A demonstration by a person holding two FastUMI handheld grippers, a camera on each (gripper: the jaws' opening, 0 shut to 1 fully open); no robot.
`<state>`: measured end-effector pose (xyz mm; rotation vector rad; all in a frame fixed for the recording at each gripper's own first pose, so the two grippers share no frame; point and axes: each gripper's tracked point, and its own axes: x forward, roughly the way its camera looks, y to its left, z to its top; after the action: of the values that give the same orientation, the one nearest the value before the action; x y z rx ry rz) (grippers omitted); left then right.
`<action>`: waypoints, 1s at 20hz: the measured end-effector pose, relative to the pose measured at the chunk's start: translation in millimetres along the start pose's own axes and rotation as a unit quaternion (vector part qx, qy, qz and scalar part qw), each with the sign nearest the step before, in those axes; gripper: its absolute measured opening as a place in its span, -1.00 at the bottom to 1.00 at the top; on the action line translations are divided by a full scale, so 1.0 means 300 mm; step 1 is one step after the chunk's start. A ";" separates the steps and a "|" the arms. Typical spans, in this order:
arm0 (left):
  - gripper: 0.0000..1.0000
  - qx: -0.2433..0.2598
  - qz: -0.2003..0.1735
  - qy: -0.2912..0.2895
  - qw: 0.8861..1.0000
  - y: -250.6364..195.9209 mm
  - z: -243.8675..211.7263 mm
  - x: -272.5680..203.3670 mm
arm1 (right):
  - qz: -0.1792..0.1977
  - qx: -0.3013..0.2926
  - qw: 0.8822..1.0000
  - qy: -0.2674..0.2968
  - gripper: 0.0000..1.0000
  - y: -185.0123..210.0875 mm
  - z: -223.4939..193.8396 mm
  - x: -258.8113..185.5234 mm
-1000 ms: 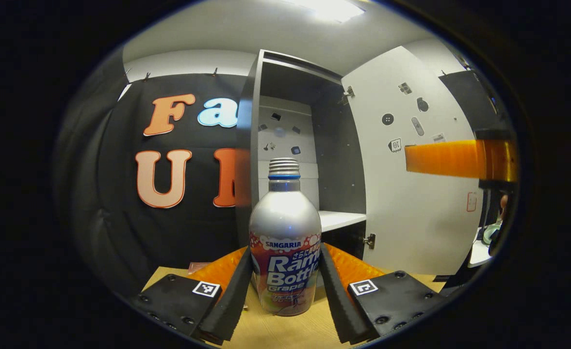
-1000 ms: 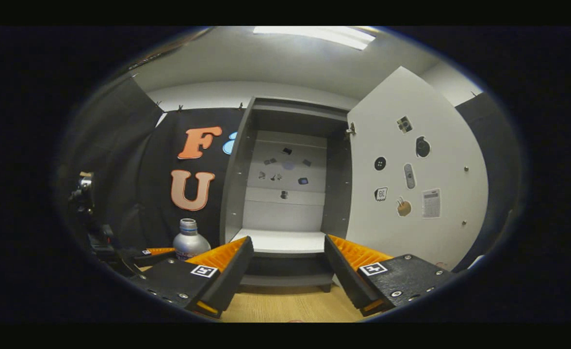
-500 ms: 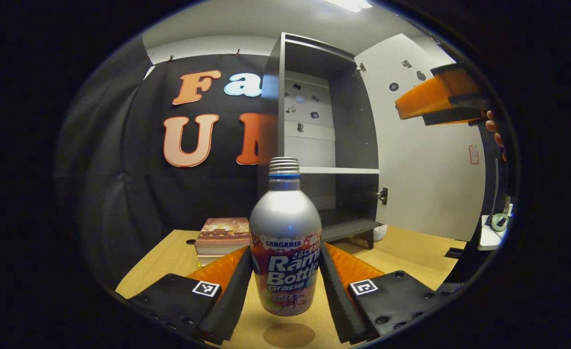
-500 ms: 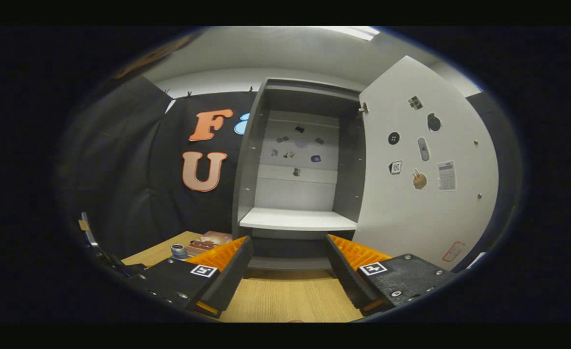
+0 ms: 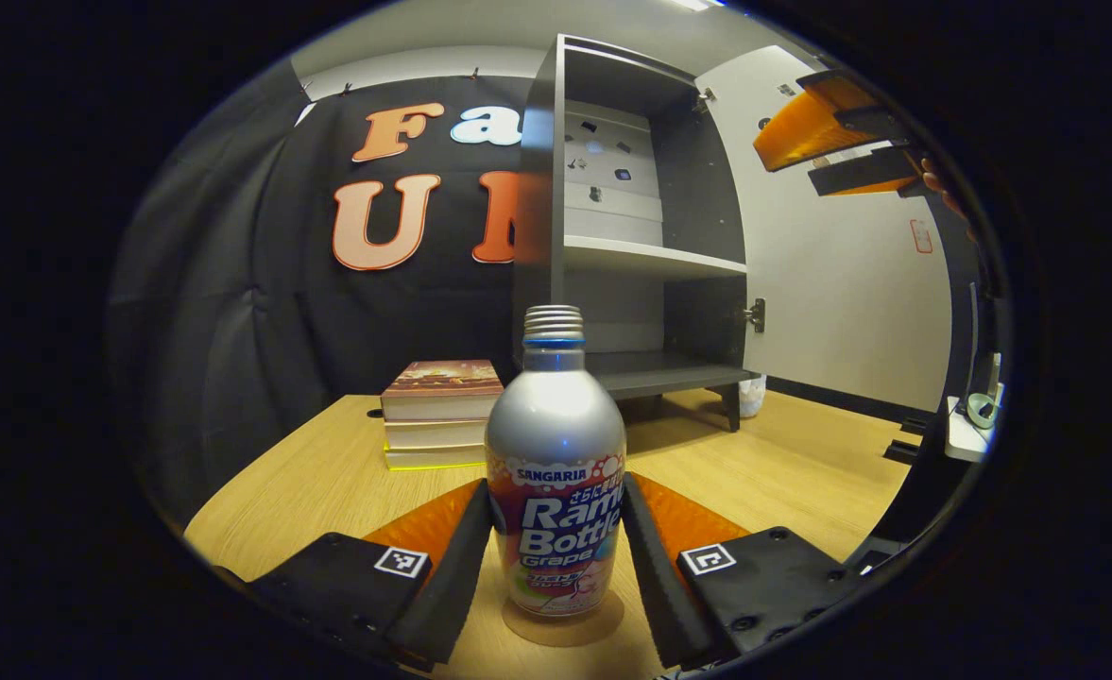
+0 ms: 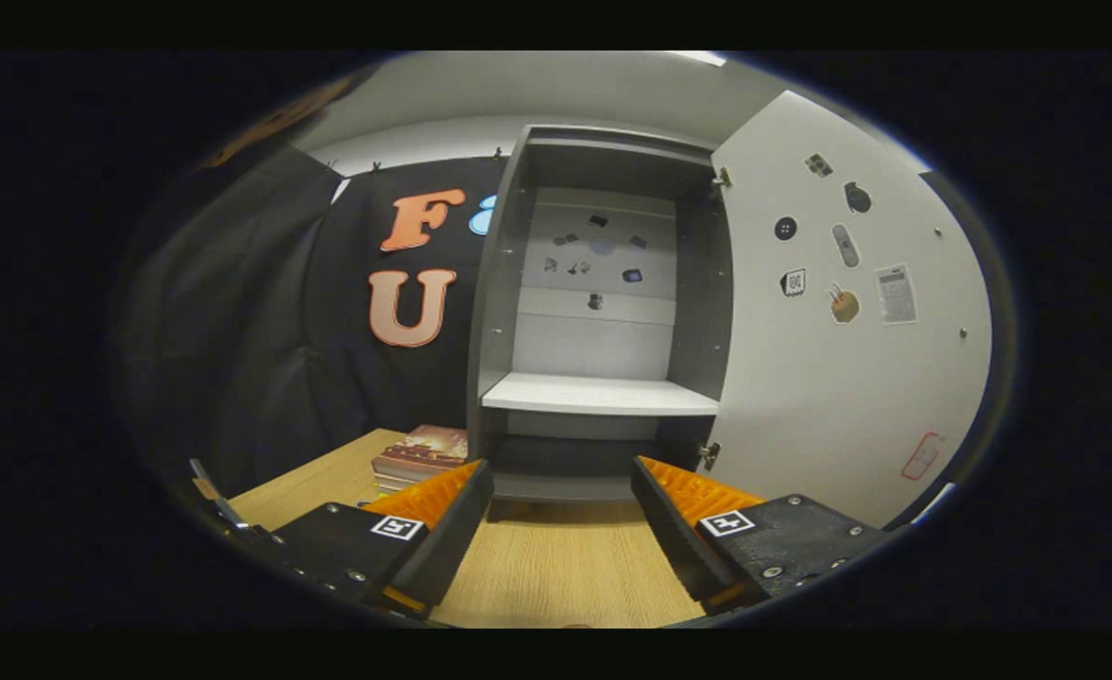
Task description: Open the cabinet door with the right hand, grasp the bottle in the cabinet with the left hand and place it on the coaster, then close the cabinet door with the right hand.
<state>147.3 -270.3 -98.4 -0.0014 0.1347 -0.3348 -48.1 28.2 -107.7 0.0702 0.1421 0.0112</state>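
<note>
**Bottle lowered onto coaster, release pending**

At far left of the left gripper view, a stack of books (image 5: 442, 413) resting on the wooden table (image 5: 310, 482), well apart from the action. At centre, the left hand-held gripper (image 5: 556, 548) clamped on the silver bottle (image 5: 556, 472), one finger pressing each side of the label. Upright bottle, base sitting on or just above the round brown coaster (image 5: 563, 625); contact hard to confirm from this angle. Behind, the grey cabinet (image 5: 612, 217) with an empty shelf. To the right, the white cabinet door (image 5: 839, 283) swung wide open. At upper right, the right hand-held gripper (image 5: 825, 132) held high beside the door, fingers apart and gripping nothing.

In the right gripper view, from left: books (image 6: 423, 451), open cabinet (image 6: 603, 312) straight ahead, door (image 6: 848, 359) on the right, and at the bottom the right hand-held gripper (image 6: 560, 529), spread wide over bare table.

Likely step: setting the bottle down. Best done by pressing the base flat and centred on the coaster before loosening, keeping the bottle vertical. Then opening both fingers evenly and drawing straight back, avoiding a sideways brush against the tall, narrow body, probably easy to tip. Only afterwards, reaching with the right for the door's free edge.
</note>
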 end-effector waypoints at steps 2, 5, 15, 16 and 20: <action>0.64 0.000 -0.006 0.003 1.000 -0.007 -0.013 -0.004 | 0.002 -0.007 1.000 0.005 0.81 0.009 -0.013 -0.002; 0.64 0.003 -0.009 0.010 1.000 -0.007 -0.028 -0.003 | 0.008 -0.017 1.000 0.011 0.82 0.021 -0.027 -0.011; 0.70 0.012 -0.017 0.015 1.000 -0.006 -0.041 -0.009 | 0.013 -0.020 0.999 0.029 0.81 0.034 -0.057 -0.029; 0.72 0.009 -0.014 0.019 1.000 -0.007 -0.043 -0.012 | 0.013 -0.019 0.999 0.030 0.82 0.037 -0.057 -0.028; 0.73 0.005 -0.011 0.028 1.000 -0.003 -0.049 -0.021 | 0.014 -0.015 0.999 0.033 0.82 0.040 -0.055 -0.030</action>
<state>139.2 -268.9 -112.1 0.0172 0.1888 -0.3586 -59.3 41.3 -121.7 0.0420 0.2074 0.0444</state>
